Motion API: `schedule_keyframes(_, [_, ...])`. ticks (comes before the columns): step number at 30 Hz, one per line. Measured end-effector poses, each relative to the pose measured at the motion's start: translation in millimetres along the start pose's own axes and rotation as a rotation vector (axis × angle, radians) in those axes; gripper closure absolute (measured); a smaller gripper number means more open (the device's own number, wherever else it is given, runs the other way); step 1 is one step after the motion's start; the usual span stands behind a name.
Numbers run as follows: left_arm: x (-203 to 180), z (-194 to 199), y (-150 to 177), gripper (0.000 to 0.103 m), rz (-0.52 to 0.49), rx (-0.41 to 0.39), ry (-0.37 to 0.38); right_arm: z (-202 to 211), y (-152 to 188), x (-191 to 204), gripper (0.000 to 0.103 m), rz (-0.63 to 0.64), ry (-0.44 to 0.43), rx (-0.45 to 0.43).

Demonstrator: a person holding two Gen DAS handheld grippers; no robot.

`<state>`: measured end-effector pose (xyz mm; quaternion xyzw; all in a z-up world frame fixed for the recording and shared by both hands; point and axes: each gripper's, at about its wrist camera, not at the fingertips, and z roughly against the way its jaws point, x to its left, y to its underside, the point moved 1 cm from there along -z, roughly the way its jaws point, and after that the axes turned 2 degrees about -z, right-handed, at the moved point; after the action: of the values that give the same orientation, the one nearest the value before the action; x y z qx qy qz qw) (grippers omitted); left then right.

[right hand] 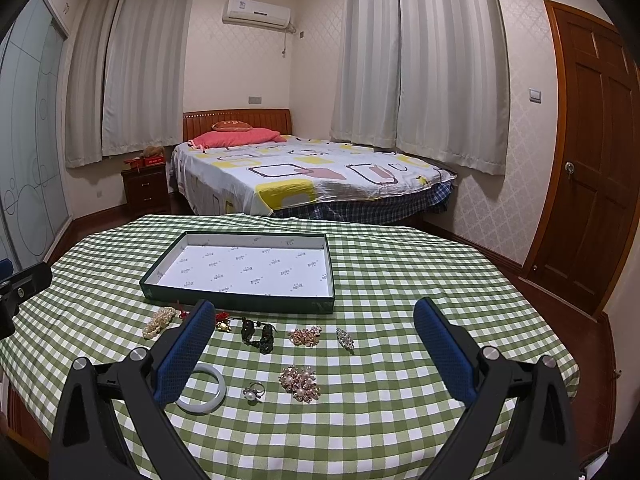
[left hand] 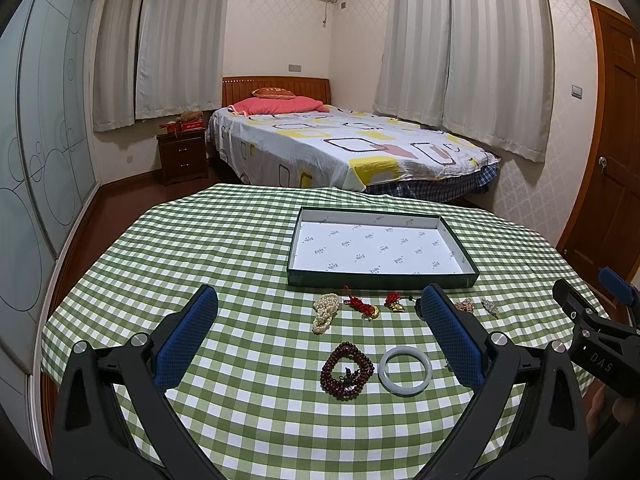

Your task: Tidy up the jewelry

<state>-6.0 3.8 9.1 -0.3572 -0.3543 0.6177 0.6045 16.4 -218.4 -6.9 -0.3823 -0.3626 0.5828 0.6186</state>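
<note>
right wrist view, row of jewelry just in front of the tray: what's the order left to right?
Pearl strand → red-corded gold charm → dark bead bracelet → rose-gold brooch → silver brooch. One more red piece sits behind the left finger of the tongs, so its place is unclear.

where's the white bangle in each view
Left wrist: the white bangle lies low, right of centre, beside the dark red bead bracelet.
Right wrist: the white bangle lies lower left, partly behind the tool's left finger.
Shared landmark: the green tray behind it.
</note>
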Motion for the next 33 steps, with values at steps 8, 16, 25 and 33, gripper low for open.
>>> schedule_keyframes(8, [-1,0,1,0.004,0.0,-0.001,0.003,-1,0,-1,0.006,0.001,0.002,-0.002])
schedule_keyframes(16, [-2,-9,7,0.004,-0.011,0.009,0.004,-7,4,-5,0.006,0.005,0.01,0.002])
schedule_keyframes(25, [-3,-49,35,0.004,-0.058,0.032,-0.013,-39,33,-12,0.006,0.016,0.003,0.03])
schedule_keyframes(33, [-4,-106,73,0.005,-0.029,0.207,0.039,-80,70,-16,0.007,0.019,-0.028,0.148])
